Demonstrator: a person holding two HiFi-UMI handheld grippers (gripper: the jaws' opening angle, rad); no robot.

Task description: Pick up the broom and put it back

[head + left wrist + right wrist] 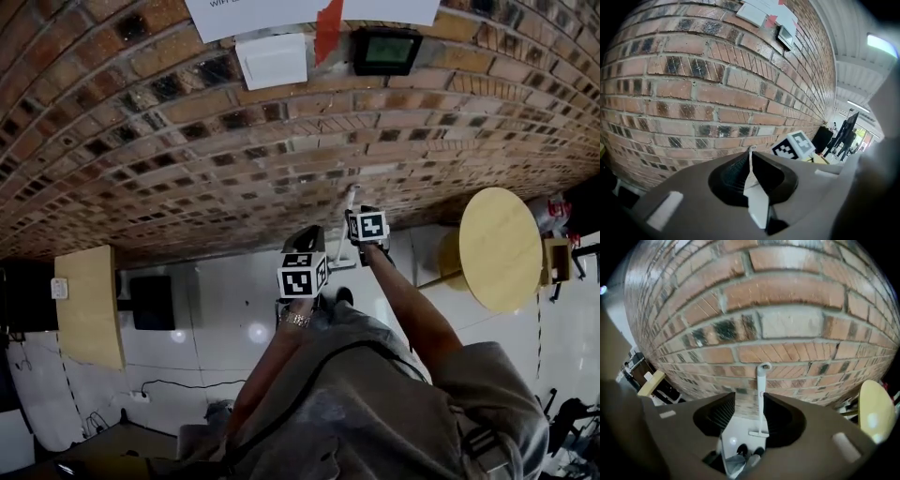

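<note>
Beyond open right tongs [749, 399]: broom [761, 385] against wall [787, 287].

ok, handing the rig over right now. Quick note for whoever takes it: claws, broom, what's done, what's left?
Left claw: shut on a thin white piece; can't tell what it is.
Right claw: open, nothing in it.
Broom: upright, leaning on the brick wall, head on the white floor, beyond the right claw and untouched.
Done: broom looks put back.
Left: probably just back the right claw away and check what the left claw is pinching.
</note>
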